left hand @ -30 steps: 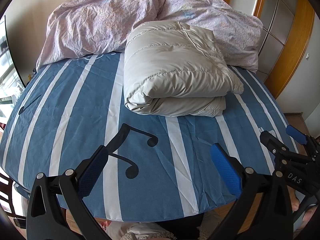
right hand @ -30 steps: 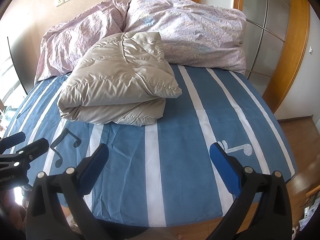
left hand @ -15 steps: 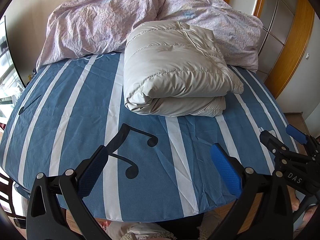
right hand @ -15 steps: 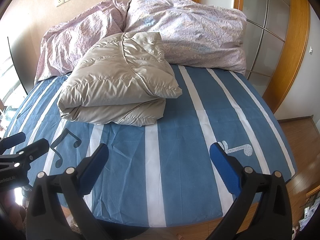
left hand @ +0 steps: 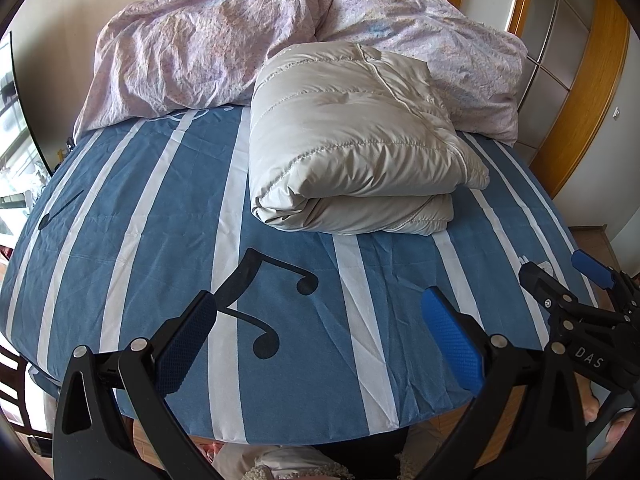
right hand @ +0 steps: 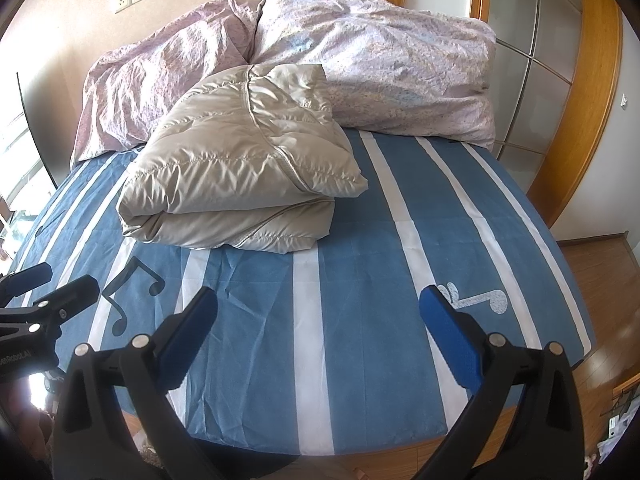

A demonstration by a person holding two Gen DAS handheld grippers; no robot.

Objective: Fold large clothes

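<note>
A beige quilted down jacket point(left hand: 352, 148) lies folded in a thick bundle on the blue striped bed sheet point(left hand: 160, 216), its far end against the bedding. It also shows in the right wrist view point(right hand: 244, 176). My left gripper point(left hand: 318, 320) is open and empty, held over the near edge of the bed, well short of the jacket. My right gripper point(right hand: 318, 320) is open and empty, also over the near edge. Each gripper shows at the side of the other's view: the right gripper point(left hand: 560, 280) and the left gripper point(right hand: 60, 280).
A crumpled lilac duvet point(left hand: 208, 40) and a pillow point(right hand: 400, 64) lie across the head of the bed. A wooden-framed wardrobe point(right hand: 576, 92) stands to the right, with wooden floor point(right hand: 596, 264) beside the bed. A window point(left hand: 12, 140) is on the left.
</note>
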